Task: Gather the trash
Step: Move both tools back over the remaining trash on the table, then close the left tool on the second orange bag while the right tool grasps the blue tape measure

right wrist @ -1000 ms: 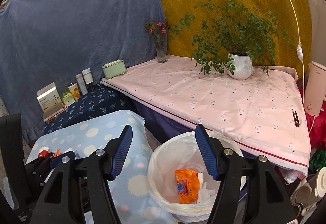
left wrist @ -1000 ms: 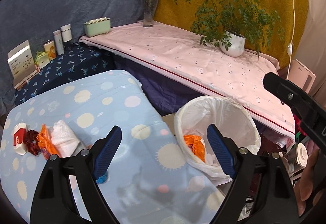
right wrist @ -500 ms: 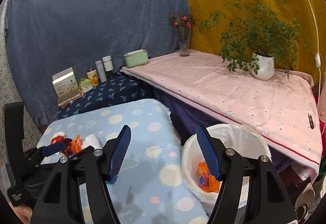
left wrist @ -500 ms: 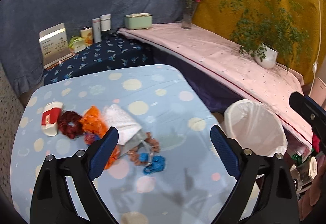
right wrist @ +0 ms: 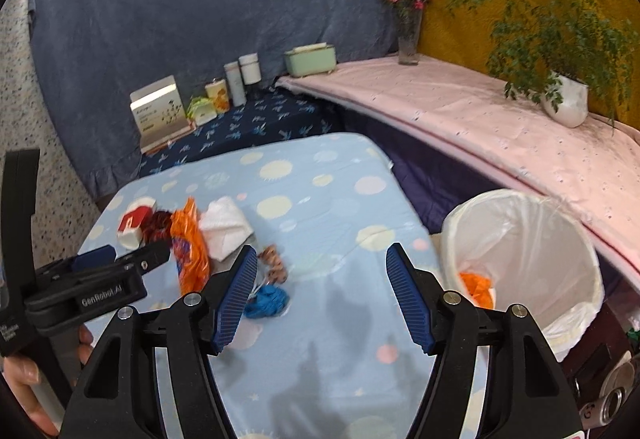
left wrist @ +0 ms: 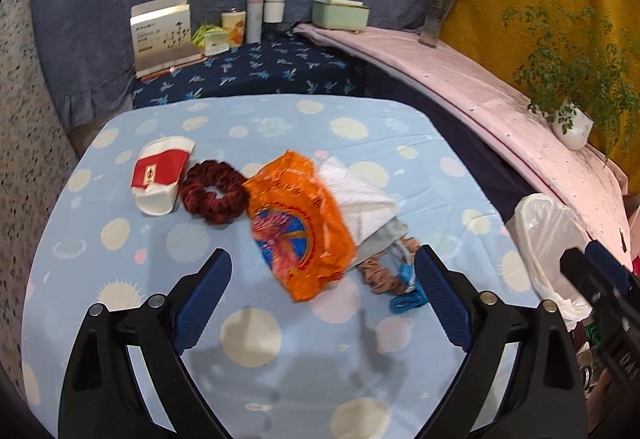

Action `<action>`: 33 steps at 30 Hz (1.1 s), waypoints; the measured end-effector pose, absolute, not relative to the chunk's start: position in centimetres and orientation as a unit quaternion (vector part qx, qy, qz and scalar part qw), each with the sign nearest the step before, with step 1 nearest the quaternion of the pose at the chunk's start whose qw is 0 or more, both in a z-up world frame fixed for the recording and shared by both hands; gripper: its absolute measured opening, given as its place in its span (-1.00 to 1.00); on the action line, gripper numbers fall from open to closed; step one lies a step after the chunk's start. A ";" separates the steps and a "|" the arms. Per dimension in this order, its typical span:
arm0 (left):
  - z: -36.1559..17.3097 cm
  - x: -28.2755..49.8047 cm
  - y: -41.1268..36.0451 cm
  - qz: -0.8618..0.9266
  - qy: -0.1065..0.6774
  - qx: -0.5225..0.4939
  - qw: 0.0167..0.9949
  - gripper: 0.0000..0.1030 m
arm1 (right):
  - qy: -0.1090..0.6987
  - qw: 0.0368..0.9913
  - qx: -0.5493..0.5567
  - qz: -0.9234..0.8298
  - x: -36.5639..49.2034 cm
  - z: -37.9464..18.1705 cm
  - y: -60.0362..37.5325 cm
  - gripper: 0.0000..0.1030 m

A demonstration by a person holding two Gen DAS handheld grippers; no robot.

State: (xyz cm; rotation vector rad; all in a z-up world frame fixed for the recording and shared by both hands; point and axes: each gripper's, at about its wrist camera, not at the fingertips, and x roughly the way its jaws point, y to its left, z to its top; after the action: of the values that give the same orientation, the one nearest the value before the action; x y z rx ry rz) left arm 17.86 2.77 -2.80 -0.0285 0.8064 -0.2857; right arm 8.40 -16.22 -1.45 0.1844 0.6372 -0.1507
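A pile lies on the light blue dotted table (left wrist: 280,335): an orange wrapper (left wrist: 298,223), a white folded napkin (left wrist: 356,195), a crushed red and white paper cup (left wrist: 160,175), a dark red scrunchie (left wrist: 212,193), a brown scrunchie (left wrist: 380,275) and a blue clip (left wrist: 406,299). My left gripper (left wrist: 322,299) is open and empty, hovering just short of the orange wrapper. My right gripper (right wrist: 322,299) is open and empty above the table, between the pile and the white-lined bin (right wrist: 524,263), which holds an orange wrapper (right wrist: 476,285).
A dark blue shelf (left wrist: 256,71) behind the table carries a box, jars and bottles. A long pink-covered counter (right wrist: 480,127) holds a mint box (right wrist: 310,59), a flower vase (right wrist: 408,35) and a potted plant (right wrist: 560,79). The bin also shows at the left wrist view's right edge (left wrist: 548,239).
Both grippers have swung left, away from the bin and toward the pile on the blue table. The left gripper now faces the orange wrapper closely. Both stay open and empty.
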 end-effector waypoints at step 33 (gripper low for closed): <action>-9.7 23.3 1.8 -0.190 0.476 -0.065 0.856 -0.40 | 0.414 0.900 0.139 -0.019 14.7 -11.8 -13.0 -0.51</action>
State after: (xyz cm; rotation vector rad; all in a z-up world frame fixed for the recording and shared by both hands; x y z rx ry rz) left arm 23.26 1.76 -9.66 -0.1366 0.9993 -0.4000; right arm 14.74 -12.99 -11.79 0.2872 0.8566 -0.0387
